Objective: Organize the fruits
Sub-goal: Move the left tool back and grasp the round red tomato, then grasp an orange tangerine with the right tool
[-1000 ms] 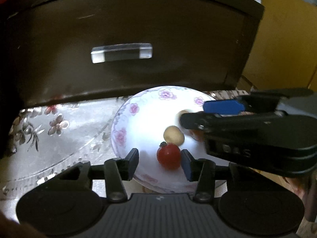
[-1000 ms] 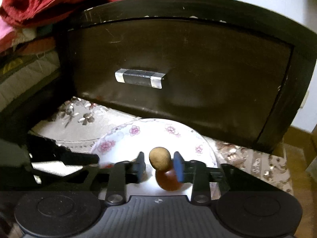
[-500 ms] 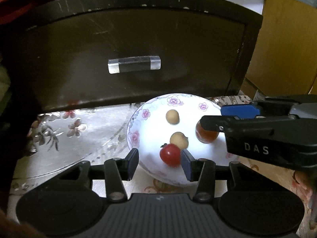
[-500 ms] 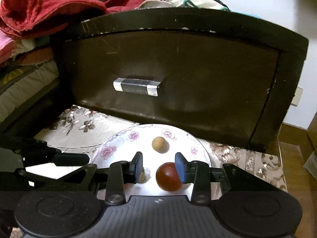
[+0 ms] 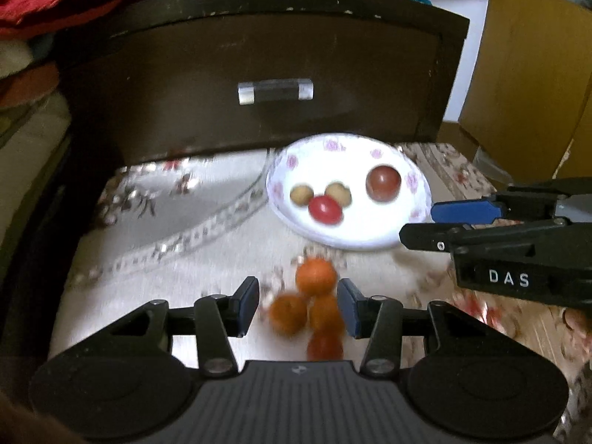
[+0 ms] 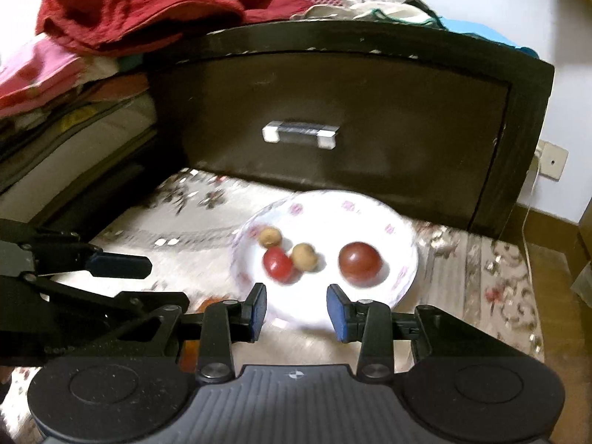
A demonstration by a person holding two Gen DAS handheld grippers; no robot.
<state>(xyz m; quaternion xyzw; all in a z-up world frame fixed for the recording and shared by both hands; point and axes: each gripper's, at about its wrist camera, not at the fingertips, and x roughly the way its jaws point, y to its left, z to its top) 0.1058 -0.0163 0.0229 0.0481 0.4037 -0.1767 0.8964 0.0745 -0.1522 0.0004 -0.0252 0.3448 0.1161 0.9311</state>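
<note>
A white flowered plate on the patterned cloth holds two tan longans, a red cherry tomato and a larger dark red fruit. Several small orange fruits lie on the cloth in front of the plate, between my left gripper's open fingers. My left gripper is open and empty. My right gripper is open and empty, just before the plate's near rim; it also shows in the left wrist view.
A dark wooden drawer front with a clear handle stands right behind the plate. Red cloth and folded laundry pile up at the left. A yellow cabinet stands at the right.
Both grippers have pulled back and up from the plate. The right gripper let go of its longan, which now lies on the plate. The orange fruits have come into the left view.
</note>
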